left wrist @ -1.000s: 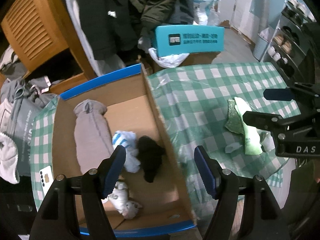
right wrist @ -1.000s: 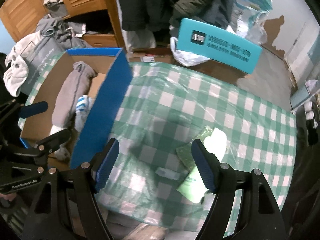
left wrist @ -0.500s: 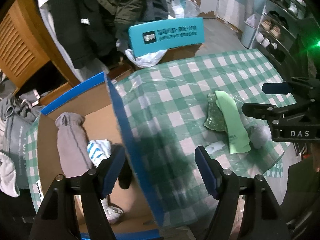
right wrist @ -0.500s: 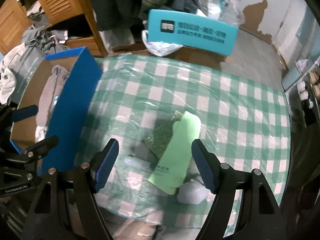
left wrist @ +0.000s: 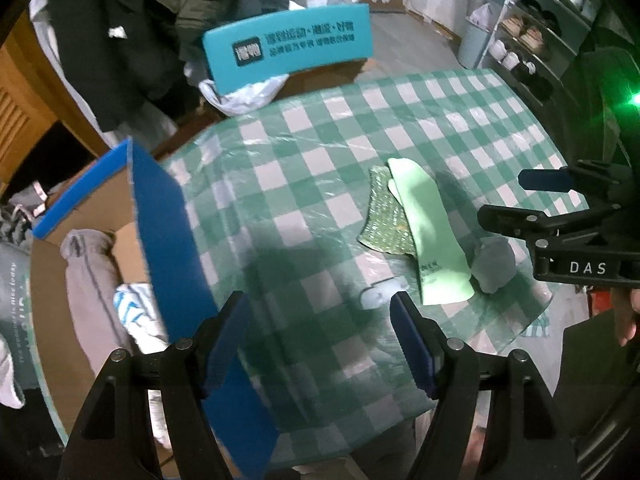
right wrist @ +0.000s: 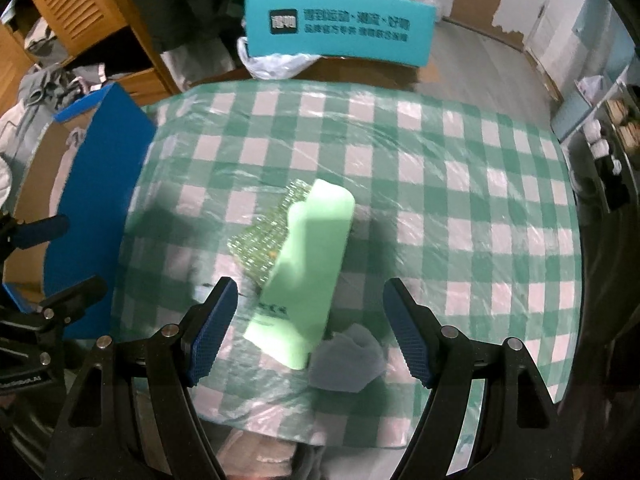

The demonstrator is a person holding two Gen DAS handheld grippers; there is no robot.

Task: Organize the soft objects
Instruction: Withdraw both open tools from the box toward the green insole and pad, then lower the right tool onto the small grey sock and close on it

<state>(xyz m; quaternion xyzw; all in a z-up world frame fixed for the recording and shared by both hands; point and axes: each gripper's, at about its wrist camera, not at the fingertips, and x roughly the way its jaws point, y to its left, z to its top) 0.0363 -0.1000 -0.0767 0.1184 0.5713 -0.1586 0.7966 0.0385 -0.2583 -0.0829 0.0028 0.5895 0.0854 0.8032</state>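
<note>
Across the middle of both views: a table under a green-and-white checked cloth (right wrist: 460, 184) with a clear plastic cover, wrinkled and catching glare. Near the cloth's lower centre, a light green sock (right wrist: 308, 276) lies flat, overlapping a sparkly green cloth (right wrist: 260, 240) that sticks out on its left side. A small grey bundle (right wrist: 346, 364) sits touching the sock's near end; in the left wrist view it shows at right of centre (left wrist: 494, 266).

Left side of both frames: a cardboard box with blue outer walls (left wrist: 172, 256) stands on the table edge. Inside it, lower left of the left wrist view, a grey rolled garment (left wrist: 90, 292) lies lengthwise with a blue-and-white striped piece (left wrist: 134, 312) beside it.

Right gripper (right wrist: 310, 330): fingers spread wide, holding nothing, hovering with the sock's near end and the grey bundle between them. Left gripper (left wrist: 320, 340): fingers also spread wide and empty, over the cloth just beside the box wall.

Room, upper part of frames: a teal chair back (right wrist: 340, 28) with white print stands at the table's far edge, a white plastic bag (right wrist: 276, 62) under it. Dark coats (left wrist: 132, 40) hang upper left; slatted wooden furniture (right wrist: 76, 4) in the far upper left corner. Shelves of shoes (left wrist: 536, 36) upper right. Floor grey, wall paint patchy.
</note>
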